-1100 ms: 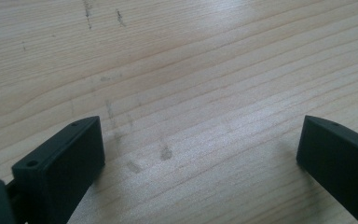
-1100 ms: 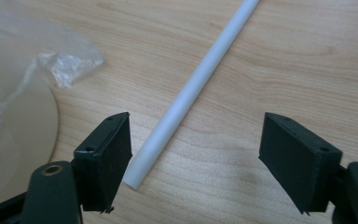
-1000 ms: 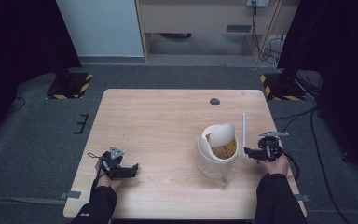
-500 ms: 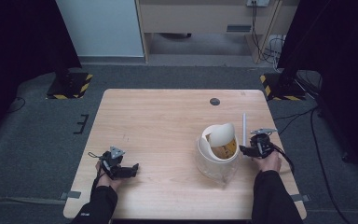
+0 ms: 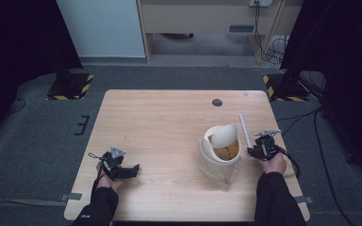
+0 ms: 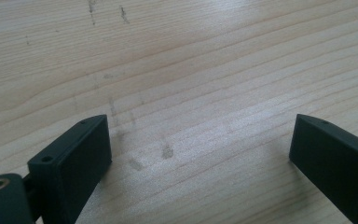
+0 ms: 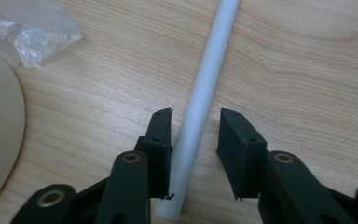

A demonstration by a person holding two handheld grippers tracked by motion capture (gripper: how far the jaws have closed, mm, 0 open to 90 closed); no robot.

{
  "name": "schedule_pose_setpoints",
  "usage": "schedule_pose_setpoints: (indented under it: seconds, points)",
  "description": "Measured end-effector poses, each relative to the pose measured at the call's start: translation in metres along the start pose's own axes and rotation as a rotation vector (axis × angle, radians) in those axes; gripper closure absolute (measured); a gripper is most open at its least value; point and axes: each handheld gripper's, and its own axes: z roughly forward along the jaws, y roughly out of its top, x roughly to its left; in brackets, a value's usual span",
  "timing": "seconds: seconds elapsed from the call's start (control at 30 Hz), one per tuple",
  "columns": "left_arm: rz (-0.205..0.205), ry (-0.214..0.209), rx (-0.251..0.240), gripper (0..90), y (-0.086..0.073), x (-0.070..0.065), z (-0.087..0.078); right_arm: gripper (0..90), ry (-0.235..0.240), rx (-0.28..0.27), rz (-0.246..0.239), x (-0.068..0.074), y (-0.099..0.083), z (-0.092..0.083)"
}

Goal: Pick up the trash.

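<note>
A thin white tube [image 5: 244, 130] lies on the wooden table [image 5: 169, 122], right of a cream tub [image 5: 217, 157] with its lid folded up. My right gripper [image 5: 253, 150] sits at the tube's near end. In the right gripper view the tube [image 7: 205, 88] runs between the jaws of the right gripper [image 7: 195, 116], which have just been closing. The left jaw is against it and a gap remains at the right jaw. My left gripper [image 5: 133, 169] rests at the table's front left. Its jaws [image 6: 200, 135] stand wide over bare wood, having just closed slightly with nothing between them.
Crumpled clear wrap [image 5: 229, 176] lies at the tub's front, and wrap [image 7: 28, 28] also shows beside the tub's cream edge [image 7: 0, 135]. A small dark disc [image 5: 217, 102] sits near the table's far edge. Cables and floor stands lie beyond the table.
My right gripper's jaws have narrowed around the white tube's near end, and the hand has shifted slightly. The left hand has stayed where it was.
</note>
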Motion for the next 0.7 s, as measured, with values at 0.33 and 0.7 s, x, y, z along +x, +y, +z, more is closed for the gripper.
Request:
schedule_pose_setpoints:
  seconds: [0.33,0.7]
  points:
    - [0.000,-0.005,0.004,5.5,0.000,-0.001,0.000,78.6,-0.007,0.024,0.031,-0.004,-0.002,-0.004]
    - [-0.023,-0.027,0.010,6.8,0.002,-0.003,-0.002,78.8,0.025,-0.037,0.070,-0.014,-0.009,-0.023]
